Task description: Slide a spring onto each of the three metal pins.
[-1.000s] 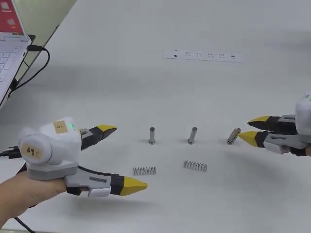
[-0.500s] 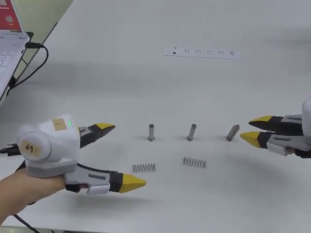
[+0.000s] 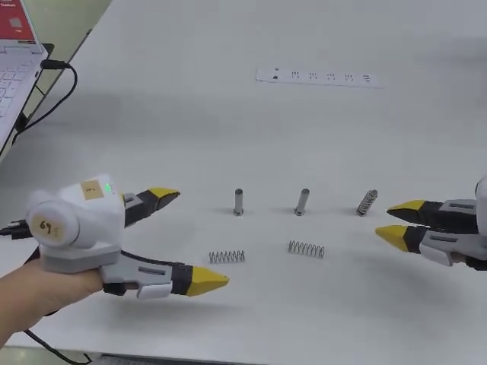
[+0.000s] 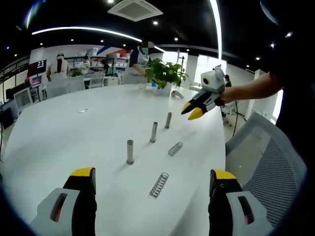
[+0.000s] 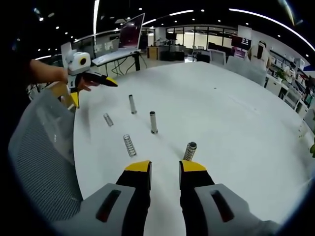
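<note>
pins of silver metal (image 5: 153,122), three short upright ones, stand in a row on the white desk (image 3: 228,137), well apart from one another. the left pin (image 3: 238,202) and the middle pin (image 3: 302,201) are bare, while the right pin (image 3: 367,202) carries a grey coiled wire spring around its shaft. two more loose springs of the same thin coiled wire lie flat on the desk, nearer the person: one spring (image 3: 227,257) in front of the left pin, the other spring (image 3: 306,249) in front of the middle pin. the left hand-held gripper (image 3: 194,238), white with yellow tips, sits at the near left with its jaws spread wide and nothing between them. the right hand-held gripper (image 3: 396,220) points at the sprung pin from just beside it, jaws parted by a narrow gap and empty. a white power strip (image 3: 318,77) lies far back; a laptop (image 3: 11,61) with a black cable (image 3: 53,95) sits at the far left.
</note>
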`<state>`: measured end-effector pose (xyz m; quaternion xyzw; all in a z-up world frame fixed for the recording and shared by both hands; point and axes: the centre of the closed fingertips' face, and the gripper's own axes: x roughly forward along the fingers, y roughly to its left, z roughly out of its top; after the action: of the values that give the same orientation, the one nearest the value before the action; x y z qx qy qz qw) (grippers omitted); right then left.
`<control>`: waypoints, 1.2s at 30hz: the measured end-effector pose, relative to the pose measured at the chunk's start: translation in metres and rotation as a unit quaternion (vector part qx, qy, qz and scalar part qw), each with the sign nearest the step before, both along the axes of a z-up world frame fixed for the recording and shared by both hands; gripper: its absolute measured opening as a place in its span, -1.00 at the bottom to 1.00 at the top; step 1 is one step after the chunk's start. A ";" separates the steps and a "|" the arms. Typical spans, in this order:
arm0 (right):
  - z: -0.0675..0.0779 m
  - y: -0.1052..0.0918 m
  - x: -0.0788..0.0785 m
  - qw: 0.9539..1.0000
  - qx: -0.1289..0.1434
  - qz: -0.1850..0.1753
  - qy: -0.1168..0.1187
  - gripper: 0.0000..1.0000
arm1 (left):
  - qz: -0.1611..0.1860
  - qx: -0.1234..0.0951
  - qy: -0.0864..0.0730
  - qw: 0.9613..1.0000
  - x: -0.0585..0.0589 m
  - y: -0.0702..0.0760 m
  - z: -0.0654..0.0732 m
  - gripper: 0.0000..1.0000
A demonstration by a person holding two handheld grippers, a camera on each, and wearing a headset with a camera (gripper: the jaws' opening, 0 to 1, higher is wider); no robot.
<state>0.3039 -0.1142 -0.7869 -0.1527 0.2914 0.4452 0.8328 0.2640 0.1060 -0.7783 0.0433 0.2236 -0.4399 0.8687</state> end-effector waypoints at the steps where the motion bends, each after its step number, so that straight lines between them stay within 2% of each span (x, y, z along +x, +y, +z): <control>1: -0.001 0.002 -0.001 1.000 0.000 0.002 0.001 -0.59 | 0.000 -0.001 0.000 1.000 0.000 0.000 0.000 0.86; 9: -0.005 0.019 -0.005 1.000 0.001 0.022 0.007 -0.60 | -0.001 -0.001 0.001 1.000 -0.001 -0.001 0.000 0.86; 19: -0.010 0.045 -0.016 0.997 -0.008 0.070 0.011 -0.60 | 0.001 -0.001 0.004 1.000 -0.001 0.000 -0.002 0.86; 28: -0.010 0.065 -0.016 0.995 -0.016 0.100 0.006 -0.60 | 0.001 -0.001 0.004 1.000 -0.001 0.000 -0.002 0.85; 36: -0.015 0.079 -0.023 0.992 -0.021 0.120 0.004 -0.61 | 0.000 0.001 0.005 1.000 -0.002 0.001 -0.003 0.85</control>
<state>0.2810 -0.0354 -0.8021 -0.2019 0.2837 0.5369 0.7685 0.2624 0.1068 -0.7814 0.0419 0.2279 -0.4403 0.8674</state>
